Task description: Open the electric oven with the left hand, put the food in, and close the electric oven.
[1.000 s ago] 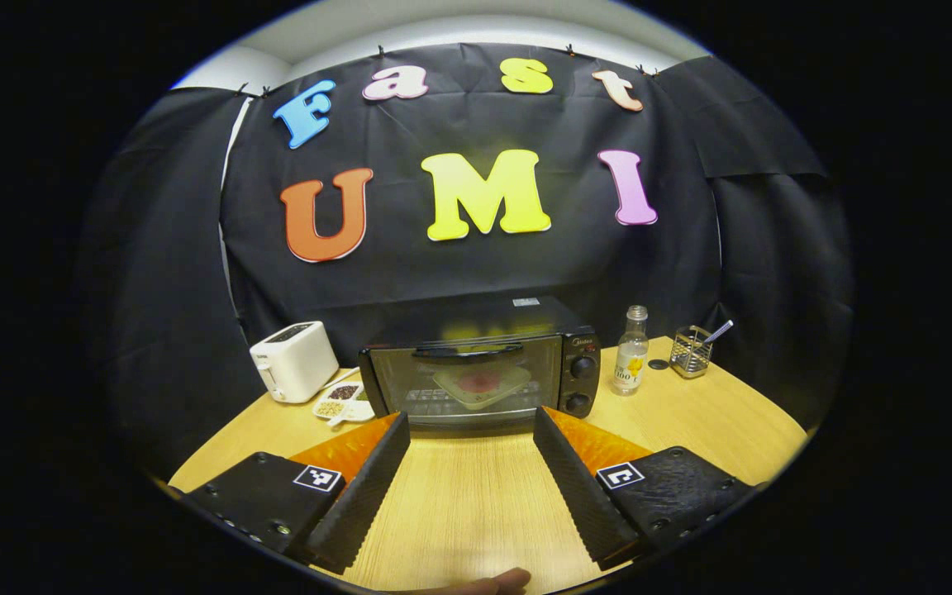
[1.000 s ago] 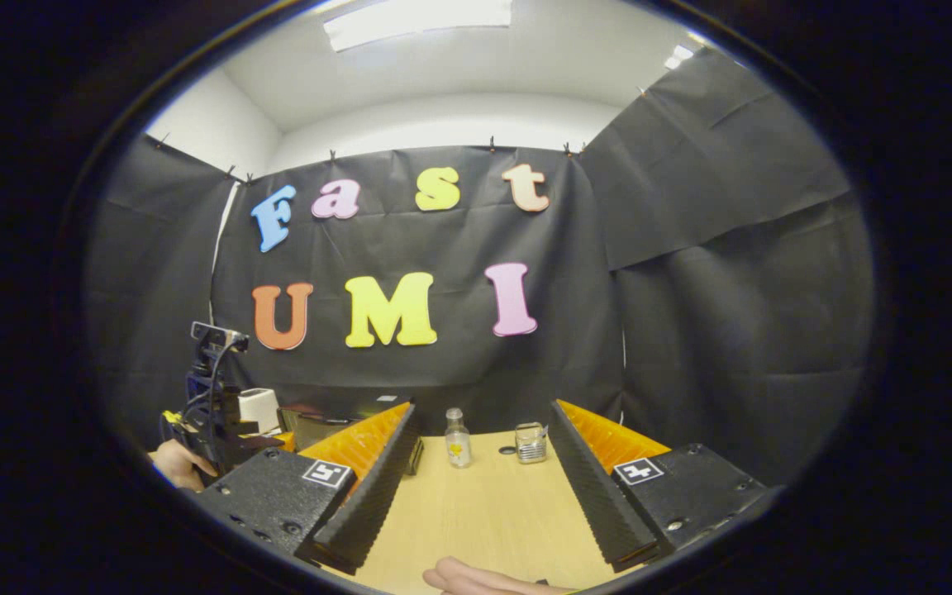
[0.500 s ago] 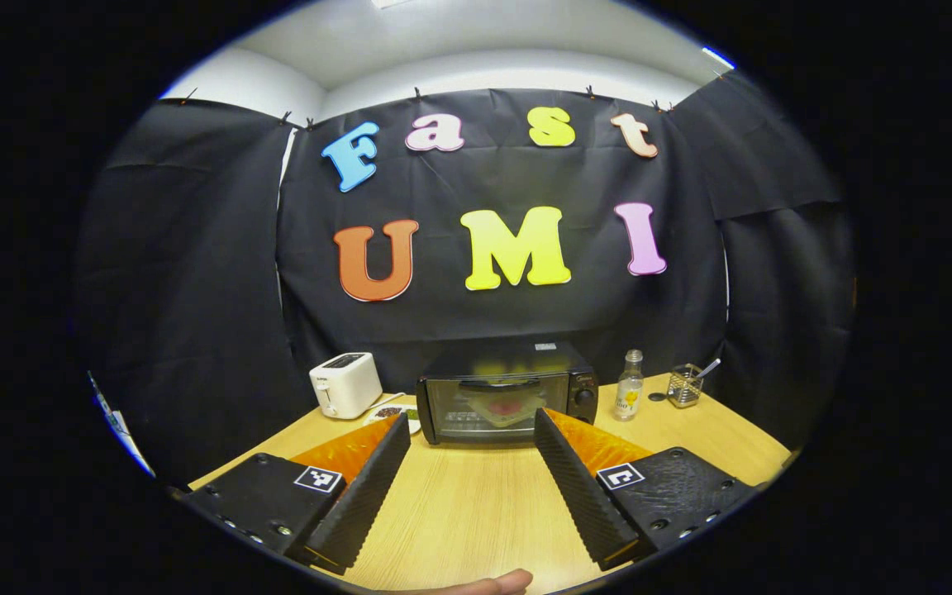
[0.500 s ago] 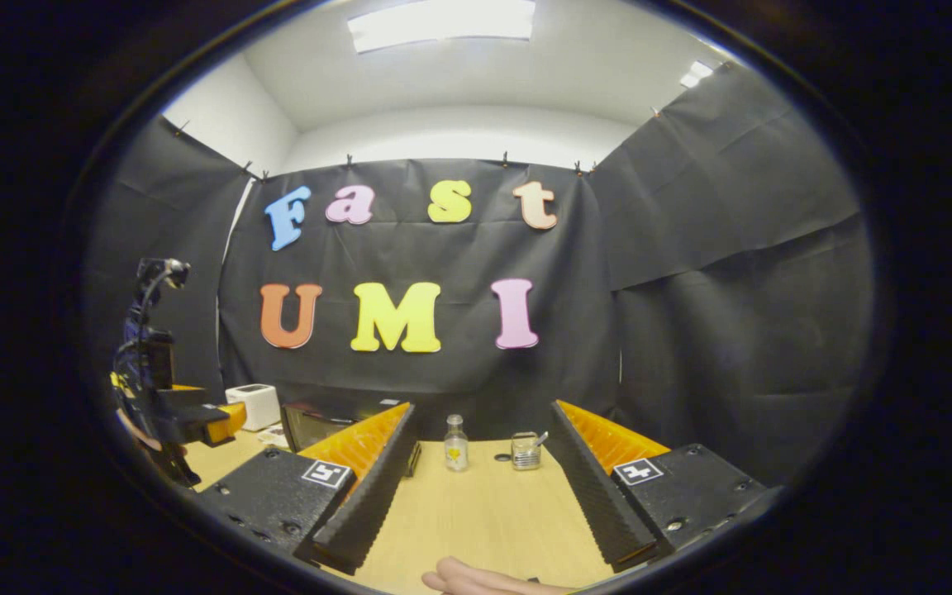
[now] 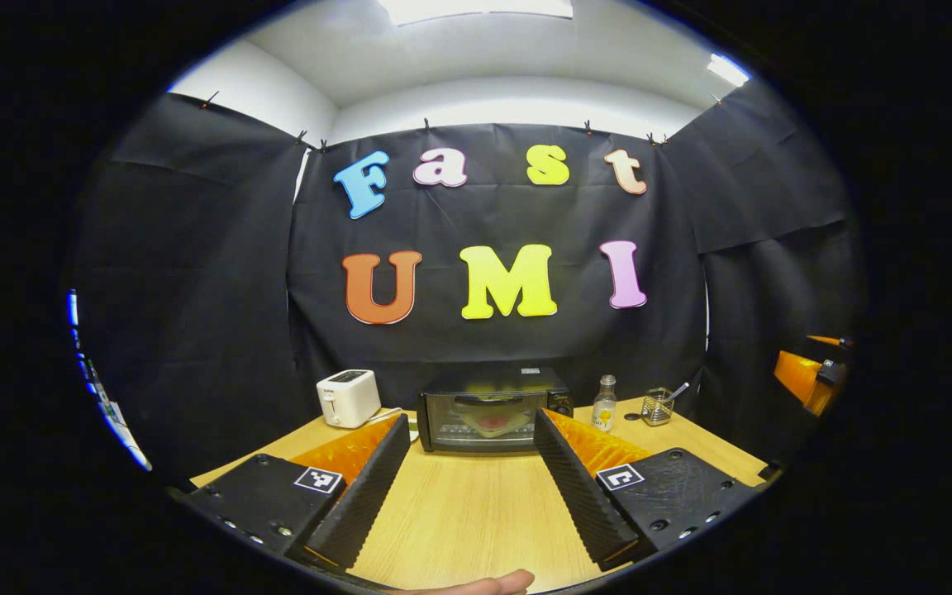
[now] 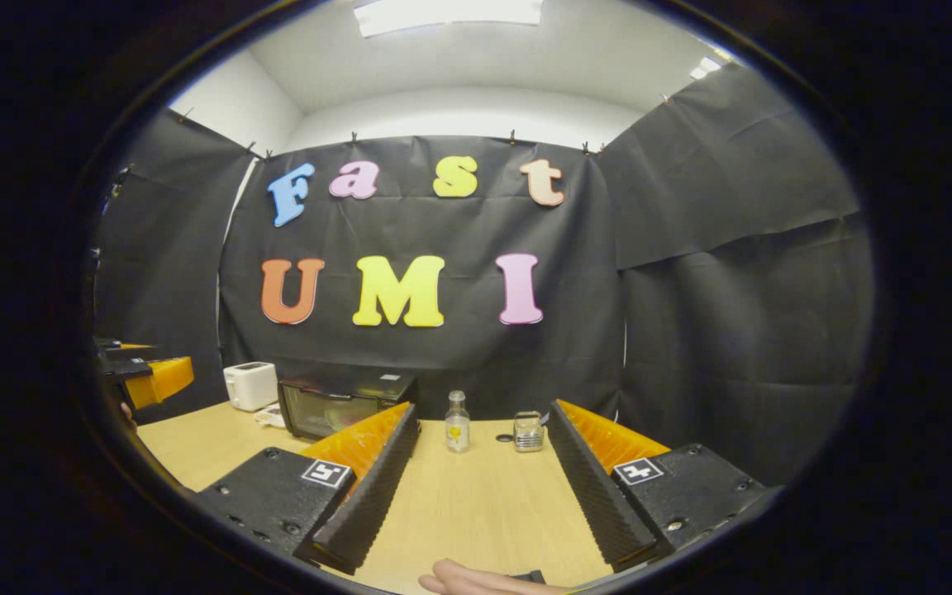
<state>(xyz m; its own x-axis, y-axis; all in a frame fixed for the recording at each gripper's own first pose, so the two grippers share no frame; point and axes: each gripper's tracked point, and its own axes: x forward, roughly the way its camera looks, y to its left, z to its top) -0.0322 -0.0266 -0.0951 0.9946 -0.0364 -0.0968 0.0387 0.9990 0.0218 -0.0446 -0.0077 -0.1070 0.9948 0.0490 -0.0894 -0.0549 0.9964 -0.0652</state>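
Facing a wooden table [image 5: 476, 512] from well back, with the left gripper [image 5: 469, 487] held with fingers spread wide and nothing between them. Sitting at the far edge of the table against the black cloth wall, the electric oven [image 5: 492, 410], small, dark and boxy, door shut, with a horizontal bar handle across the top of its glass front and knobs on its right side. Visible through the glass, a pale plate with reddish food [image 5: 492, 421], so likely already loaded. Standing left of the oven, a white toaster [image 5: 348, 397]; to the right, a small clear bottle [image 5: 604, 405] and a wire holder [image 5: 656, 406] with a utensil. Seen from the other side, the right gripper [image 6: 483, 487], likewise spread and empty, well short of the oven [image 6: 344, 405]. Judging by looks: rigid metal and glass, heavy enough to stay put, door hinged low. Best taken by the bar handle at mid-span; smooth, so possibly slippery, and glass best spared any knocks.
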